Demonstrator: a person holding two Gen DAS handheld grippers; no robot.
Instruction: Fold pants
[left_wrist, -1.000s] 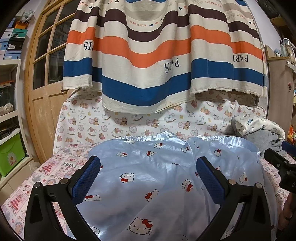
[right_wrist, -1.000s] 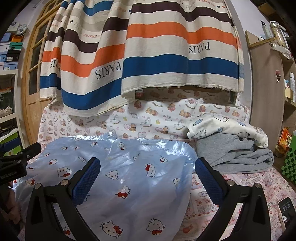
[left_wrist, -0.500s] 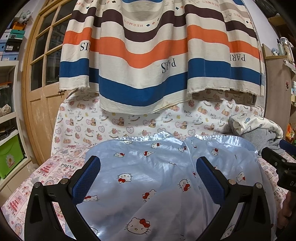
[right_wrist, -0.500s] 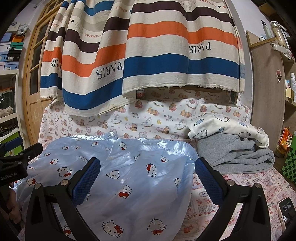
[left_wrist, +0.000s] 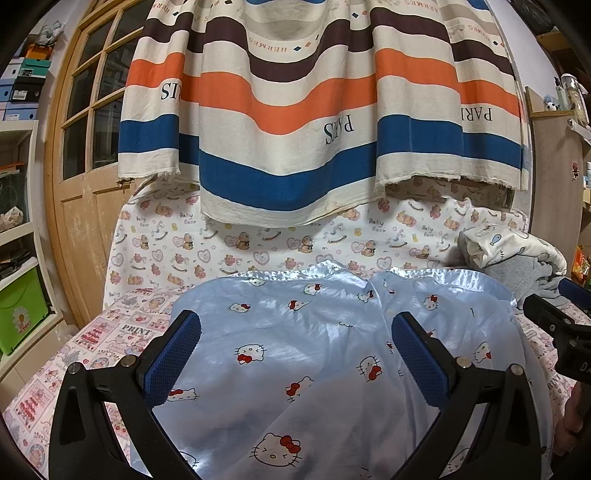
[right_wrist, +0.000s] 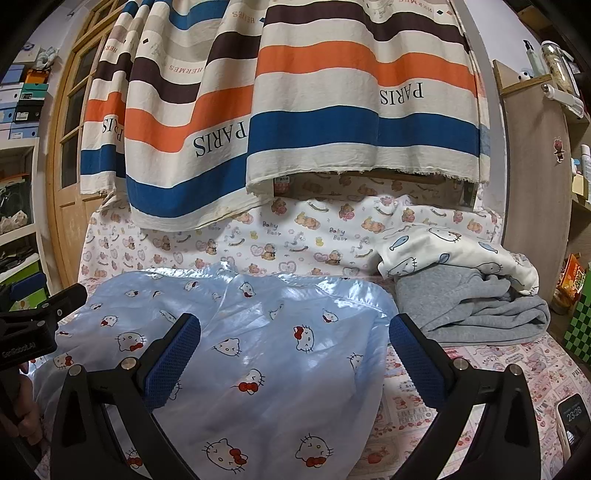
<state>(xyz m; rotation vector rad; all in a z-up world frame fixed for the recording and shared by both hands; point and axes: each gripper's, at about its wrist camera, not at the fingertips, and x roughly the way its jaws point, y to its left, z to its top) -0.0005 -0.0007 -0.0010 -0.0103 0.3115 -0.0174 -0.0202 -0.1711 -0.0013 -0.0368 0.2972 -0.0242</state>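
While the pale blue satin pants (left_wrist: 295, 362) lie spread across the patterned bed sheet (left_wrist: 110, 332), nothing is gripped by either tool. The left gripper (left_wrist: 295, 354) is held above the middle of the cloth with its jaws spread wide and empty, and the right gripper (right_wrist: 293, 356) is held the same way, released, over the side of the garment nearest the grey folded clothes (right_wrist: 472, 314). The pants are seen with their shiny far hem (right_wrist: 325, 282) towards the headboard, just short of the upright baby-bear sheet (right_wrist: 295, 236), under the striped hanging cloth (right_wrist: 295, 110). A centre seam (left_wrist: 384, 310) is visible in the left view, running towards the camera. The fabric is judged to be light, limp and slippery: bright glints and soft billows suggest that it will slide on itself and trap air, so a fold may not stay put unless it is pressed down. A pinch at an outer edge or a hem corner is judged best, where a doubled layer can be bitten firmly; a grip on a single flat layer would probably slip. A phone (right_wrist: 572, 417) is lying on the sheet at the right, well clear of the garment. No fold can yet be made out with certainty.
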